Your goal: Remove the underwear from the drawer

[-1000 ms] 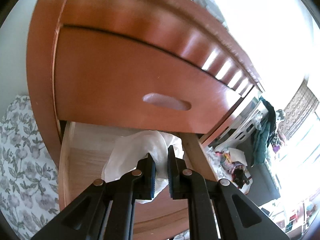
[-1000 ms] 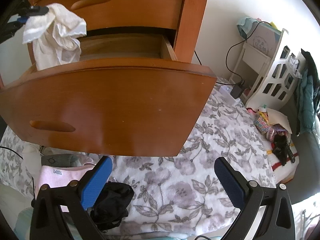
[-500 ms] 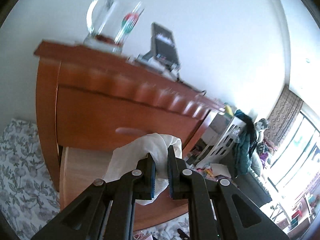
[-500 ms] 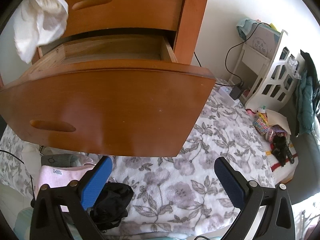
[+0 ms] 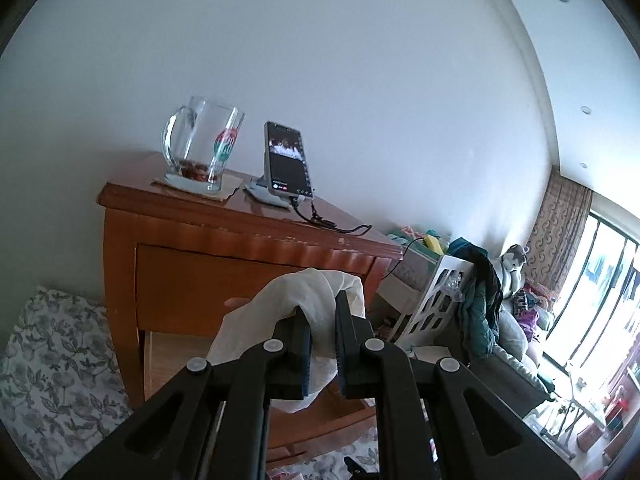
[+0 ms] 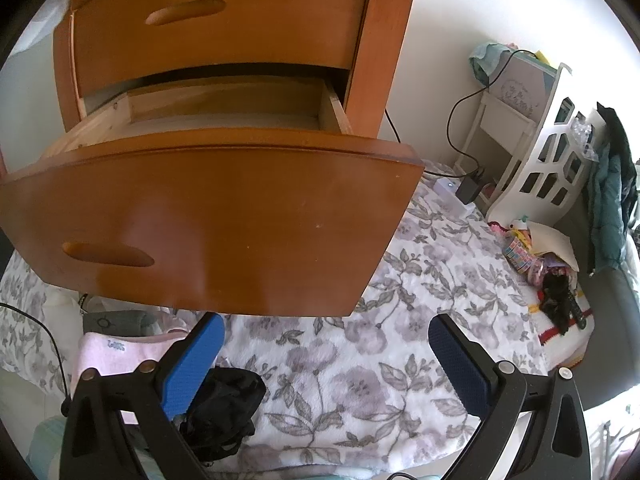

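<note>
Jaws pinch white underwear (image 5: pixel 304 300), lower part hidden.

drawer (image 6: pixel 224 220): glossy wood | underwear (image 5: pixel 304 300): soft white cloth | mug (image 5: pixel 200 148): clear glass

There was one reddish-brown wooden nightstand (image 5: pixel 248 240) with two curved-front drawers: one shut upper drawer (image 6: pixel 208 32) and one pulled-out lower drawer (image 6: pixel 224 216). On top stood one clear glass mug (image 5: pixel 202 148) and one dark smartphone (image 5: pixel 287 160) on a stand. One white piece of underwear (image 5: pixel 296 300) hung in the air. One crumpled black garment (image 6: pixel 224 412) and one pale pink folded cloth (image 6: pixel 116 356) lay on the floral blanket (image 6: pixel 360 360).
</note>
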Tool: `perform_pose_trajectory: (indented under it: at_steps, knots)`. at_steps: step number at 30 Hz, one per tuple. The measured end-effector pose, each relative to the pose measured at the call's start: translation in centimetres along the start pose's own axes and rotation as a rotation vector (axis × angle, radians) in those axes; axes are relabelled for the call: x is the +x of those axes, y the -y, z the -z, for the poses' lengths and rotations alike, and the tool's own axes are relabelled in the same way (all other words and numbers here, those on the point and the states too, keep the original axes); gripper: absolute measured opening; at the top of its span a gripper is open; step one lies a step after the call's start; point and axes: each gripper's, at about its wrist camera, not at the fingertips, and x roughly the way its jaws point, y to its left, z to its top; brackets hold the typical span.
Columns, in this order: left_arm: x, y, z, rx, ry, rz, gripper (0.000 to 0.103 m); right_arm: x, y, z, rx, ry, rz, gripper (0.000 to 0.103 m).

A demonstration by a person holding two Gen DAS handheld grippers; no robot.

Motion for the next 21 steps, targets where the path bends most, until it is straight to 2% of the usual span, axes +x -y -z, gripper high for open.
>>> perform_pose_trajectory:
  at_steps: [9,21]
  knots:
    - [-3.0,1.0,1.6,0.009,0.004,0.005,0.01,-0.2,0.0,0.1,0.0,0.012,0.002,0.103]
    - [-3.5,0.6,4.8,-0.03,-0.079,0.007,0.01,-0.6,-0.5,0.1,-0.009,0.021,0.009,0.103]
